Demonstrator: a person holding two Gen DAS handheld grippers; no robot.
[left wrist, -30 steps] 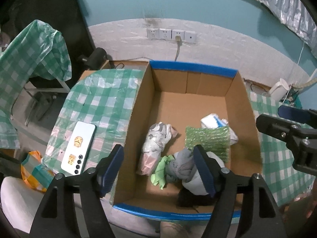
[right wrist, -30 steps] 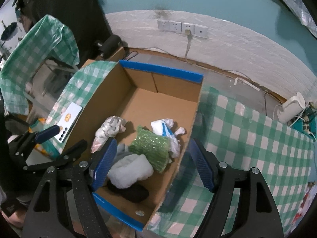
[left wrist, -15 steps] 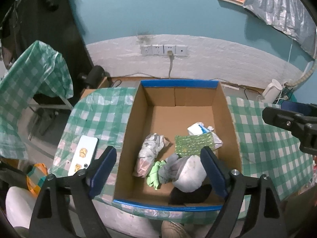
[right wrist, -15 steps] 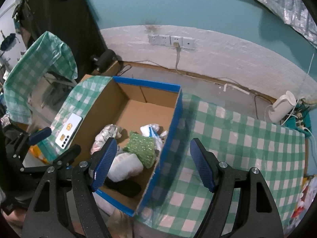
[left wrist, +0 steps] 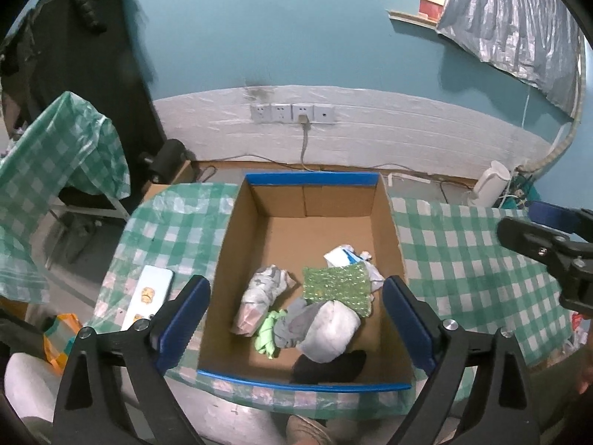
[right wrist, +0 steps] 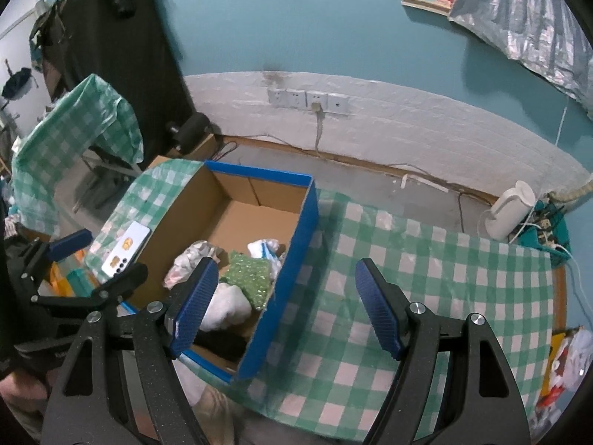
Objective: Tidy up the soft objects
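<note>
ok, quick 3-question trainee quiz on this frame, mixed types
1. True or false: the left gripper holds a soft item.
2. Where does the phone lie? A) in the cardboard box B) on the checked cloth left of the box C) on the floor
3. What colour is the tape on the box rim?

Key: 1 false, both it and the right gripper are open and empty; 2 B; 3 blue.

No text or label is legible anywhere (all too small).
</note>
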